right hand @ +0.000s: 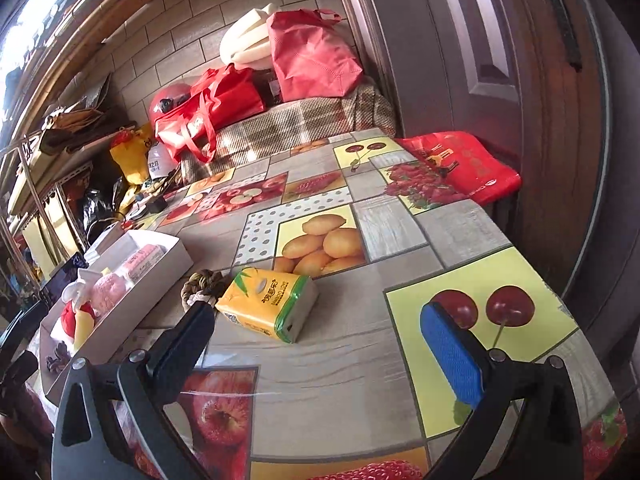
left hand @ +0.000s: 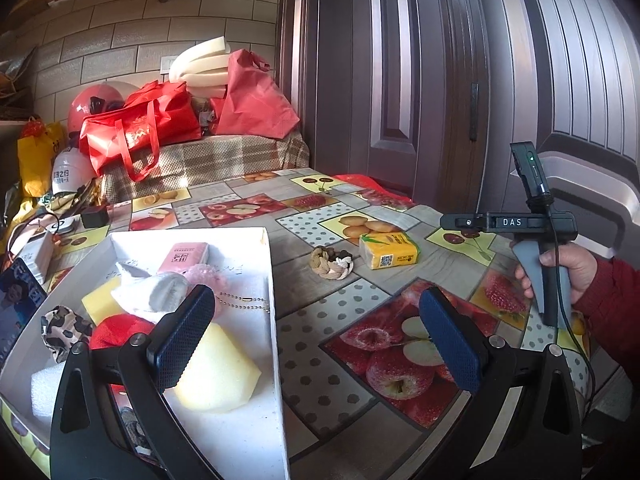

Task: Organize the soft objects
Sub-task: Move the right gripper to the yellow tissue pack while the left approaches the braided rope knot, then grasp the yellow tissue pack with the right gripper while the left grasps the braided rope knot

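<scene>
A white box (left hand: 256, 432) at the table's left holds several soft items: a pale yellow sponge (left hand: 218, 376), a pink tissue pack (left hand: 186, 256), a pink fluffy ball (left hand: 204, 276), a leopard scrunchie (left hand: 60, 326), white foam (left hand: 46, 390). My left gripper (left hand: 316, 340) is open over the box's right rim, empty. On the fruit-print tablecloth lie a yellow tissue pack (left hand: 387, 250) (right hand: 268, 304) and a braided rope knot (left hand: 332, 264) (right hand: 200, 284). My right gripper (right hand: 320, 340) is open just short of the yellow pack, empty. The box (right hand: 132, 312) sits left in the right wrist view.
A hand (left hand: 576, 272) in a red sleeve holds the right gripper's handle at the right of the left wrist view. Red bags (left hand: 136, 128) and a helmet (left hand: 94, 104) crowd a bench behind the table. A red bag (right hand: 464, 164) lies on the far right corner. A brown door (left hand: 440, 80) stands behind.
</scene>
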Motion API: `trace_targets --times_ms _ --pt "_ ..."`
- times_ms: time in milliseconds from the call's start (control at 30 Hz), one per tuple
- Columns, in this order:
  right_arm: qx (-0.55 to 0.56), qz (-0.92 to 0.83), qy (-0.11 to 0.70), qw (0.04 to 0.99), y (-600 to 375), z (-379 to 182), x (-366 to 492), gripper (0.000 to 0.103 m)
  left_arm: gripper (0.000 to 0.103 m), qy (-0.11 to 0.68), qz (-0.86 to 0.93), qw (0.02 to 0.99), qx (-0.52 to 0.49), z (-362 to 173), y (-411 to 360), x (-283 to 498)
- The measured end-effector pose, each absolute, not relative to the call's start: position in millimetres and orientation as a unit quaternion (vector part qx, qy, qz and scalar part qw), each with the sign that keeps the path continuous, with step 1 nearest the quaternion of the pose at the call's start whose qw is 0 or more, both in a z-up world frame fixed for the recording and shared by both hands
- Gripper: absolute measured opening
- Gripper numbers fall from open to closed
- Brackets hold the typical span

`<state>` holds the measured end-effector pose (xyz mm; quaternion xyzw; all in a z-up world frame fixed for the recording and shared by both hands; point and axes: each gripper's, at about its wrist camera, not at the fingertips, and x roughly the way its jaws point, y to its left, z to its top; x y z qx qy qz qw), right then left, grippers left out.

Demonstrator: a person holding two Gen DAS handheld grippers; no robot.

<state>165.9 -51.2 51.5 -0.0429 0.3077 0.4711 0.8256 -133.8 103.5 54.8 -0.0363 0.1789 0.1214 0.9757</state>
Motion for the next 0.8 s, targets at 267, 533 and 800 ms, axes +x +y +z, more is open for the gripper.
trace_targets --times_ms 267,533,800 --pt "-0.284 0.510 0.249 0.773 41.1 35.2 136.6 0.103 0.103 0.192 0.111 0.975 -0.018 54.8 84.4 -111.8" --pt "-0.306 0.537 0.303 0.725 51.2 20.6 154.6 0.075 0.103 0.219 0.117 0.968 -0.031 52.5 74.7 -54.3" --pt "-0.216 0.439 0.354 0.797 -24.9 26.1 193.6 0.061 0.103 0.286 0.145 0.947 0.000 41.4 75.7 35.6"
